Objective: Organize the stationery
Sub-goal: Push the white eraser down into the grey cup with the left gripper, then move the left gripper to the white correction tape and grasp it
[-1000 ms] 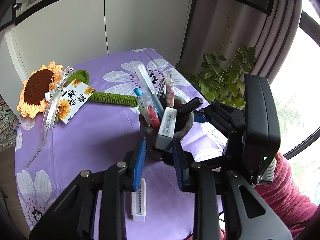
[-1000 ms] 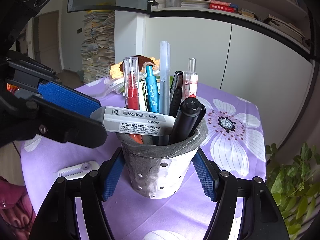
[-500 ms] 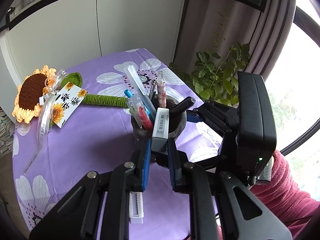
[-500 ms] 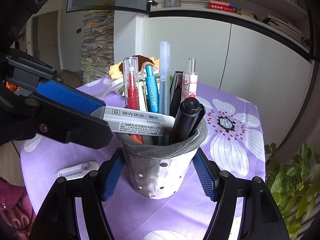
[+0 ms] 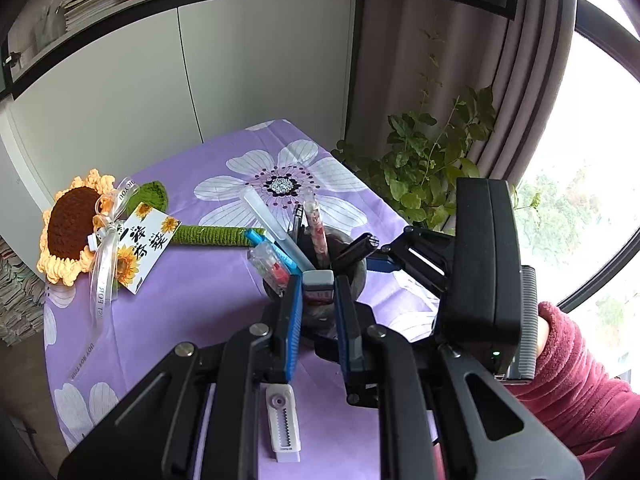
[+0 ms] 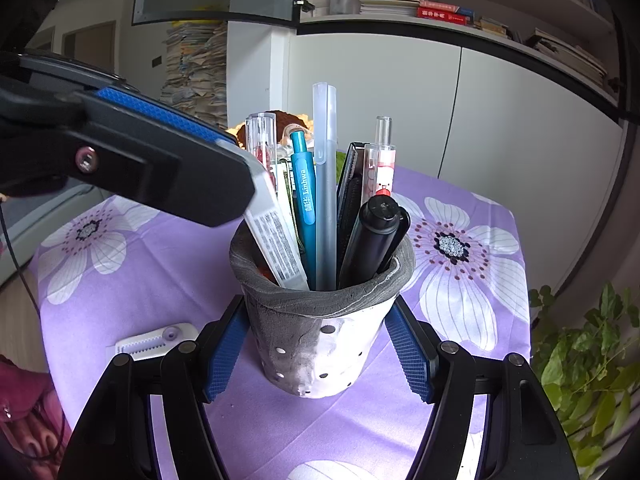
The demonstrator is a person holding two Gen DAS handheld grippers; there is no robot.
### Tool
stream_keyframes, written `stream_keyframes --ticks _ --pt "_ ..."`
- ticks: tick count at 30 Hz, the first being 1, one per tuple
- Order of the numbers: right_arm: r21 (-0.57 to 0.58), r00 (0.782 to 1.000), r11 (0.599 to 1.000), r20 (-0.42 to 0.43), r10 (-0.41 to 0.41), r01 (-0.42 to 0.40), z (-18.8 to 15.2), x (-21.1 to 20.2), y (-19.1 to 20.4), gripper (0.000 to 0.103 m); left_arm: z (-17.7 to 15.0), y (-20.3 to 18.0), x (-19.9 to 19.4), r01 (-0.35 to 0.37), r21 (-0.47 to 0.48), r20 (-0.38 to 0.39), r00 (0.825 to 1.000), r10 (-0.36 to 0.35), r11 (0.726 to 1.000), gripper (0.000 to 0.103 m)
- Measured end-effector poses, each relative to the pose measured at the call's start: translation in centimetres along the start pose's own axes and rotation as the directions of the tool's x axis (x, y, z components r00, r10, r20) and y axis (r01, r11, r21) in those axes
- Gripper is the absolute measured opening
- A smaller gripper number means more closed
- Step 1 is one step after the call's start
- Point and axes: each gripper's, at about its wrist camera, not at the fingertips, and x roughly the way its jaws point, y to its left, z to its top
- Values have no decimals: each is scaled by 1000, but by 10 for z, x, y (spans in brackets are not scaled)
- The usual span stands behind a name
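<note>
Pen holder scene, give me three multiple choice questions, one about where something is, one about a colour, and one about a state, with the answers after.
1. Where does the white toothed clip lie?
A. inside the pen holder
B. flat on the purple tablecloth
C. on the sunflower

2. What colour is the pen printed Linhwa?
A. teal blue
B. yellow
C. orange

3. What is the left gripper doing?
A. hanging open over bare cloth
B. closed on a black marker
C. closed on the eraser, whose lower end is in the holder

Answers:
1 B: the clip lies on the tablecloth near the left jaws, apart from the pen holder.
2 A: its barrel shows teal in the right wrist view.
3 C: the blue pads press both sides of the eraser, and its lower end dips past the holder's rim, while the right gripper clamps the holder.
</note>
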Motion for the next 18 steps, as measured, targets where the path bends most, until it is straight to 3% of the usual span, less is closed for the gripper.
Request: stream_keyframes --ticks 6,12,18 --pt "36 1000 999 6 16 -17 1 -2 -5 71 8 4 12 39 -14 -24 999 -39 999 14" --pt "34 1000 999 6 12 -13 1 -2 -4 71 4 2 3 17 26 14 1000 -18 1000 15" --pt "13 1000 1000 2 0 0 0 -1 0 71 -3 7 -21 -34 7 82 996 33 999 34"
